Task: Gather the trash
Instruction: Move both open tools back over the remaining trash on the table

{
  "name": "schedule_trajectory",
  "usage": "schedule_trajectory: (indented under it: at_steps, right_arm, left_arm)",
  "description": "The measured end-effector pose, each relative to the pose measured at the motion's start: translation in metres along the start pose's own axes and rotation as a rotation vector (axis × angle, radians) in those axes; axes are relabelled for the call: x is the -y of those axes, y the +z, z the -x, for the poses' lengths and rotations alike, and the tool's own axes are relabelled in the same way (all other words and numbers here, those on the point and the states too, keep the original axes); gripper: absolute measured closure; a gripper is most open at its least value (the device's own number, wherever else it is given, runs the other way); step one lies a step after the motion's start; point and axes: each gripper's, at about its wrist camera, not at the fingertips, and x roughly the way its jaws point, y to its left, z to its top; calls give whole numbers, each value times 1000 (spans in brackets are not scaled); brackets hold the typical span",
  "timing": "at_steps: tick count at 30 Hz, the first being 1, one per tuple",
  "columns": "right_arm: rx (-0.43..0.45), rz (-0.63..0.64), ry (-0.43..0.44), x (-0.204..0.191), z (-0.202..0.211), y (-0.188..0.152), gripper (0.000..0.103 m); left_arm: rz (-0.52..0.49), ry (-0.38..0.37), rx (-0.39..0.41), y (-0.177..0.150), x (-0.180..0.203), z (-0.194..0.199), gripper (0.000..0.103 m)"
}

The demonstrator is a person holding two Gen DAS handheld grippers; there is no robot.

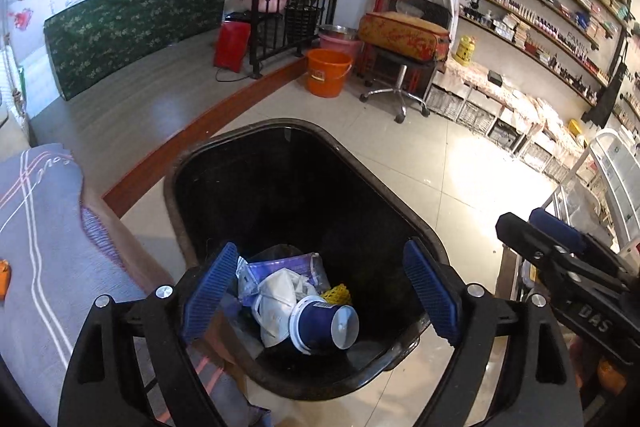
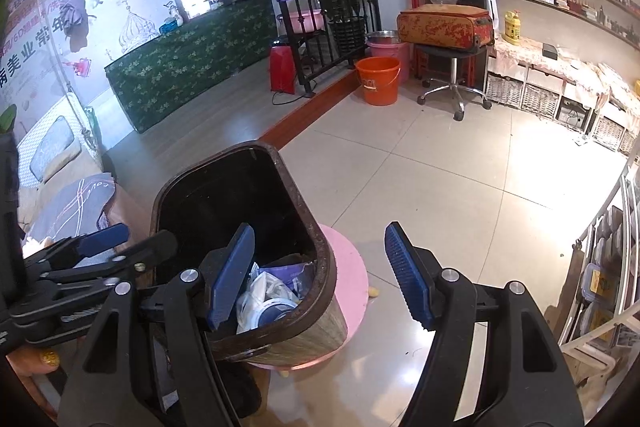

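Pale floor tiles [image 2: 460, 187] lay bare across the centre and right of the right wrist view, offering the widest clear ground. Centre frame in the left wrist view stood the black bin [image 1: 240, 147], its long axis running from lower right to upper left, mouth upward. At its near end lay a blue cup [image 1: 324, 323] on its side, base pointing lower right, against a white mask [image 1: 280, 291] and a purple wrapper [image 1: 280, 265]. The left gripper [image 1: 320, 295] hung over this trash, jaws wide apart and empty. The right gripper [image 2: 320, 279] straddled the bin's right rim, jaws likewise spread, gripping nothing. A pink stool [image 2: 352, 267] sat under the bin. An orange bucket [image 2: 378, 79] and a wheeled stool [image 2: 454, 75] stood at upper centre, well apart.
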Motion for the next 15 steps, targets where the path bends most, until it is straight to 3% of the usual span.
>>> schedule_trajectory:
  at_steps: [6,9,15]
  right_arm:
    - [-19,24,31,-12,-5,-1,35]
    - [-27,40,57,-24,-7,-2,28]
    - [-44,105,132,-64,-10,-7,27]
  left_arm:
    - [44,49,55,-5,-19,29,15]
    - [53,78,86,-9,-30,44,12]
    - [144,145,94,-20,-70,68,12]
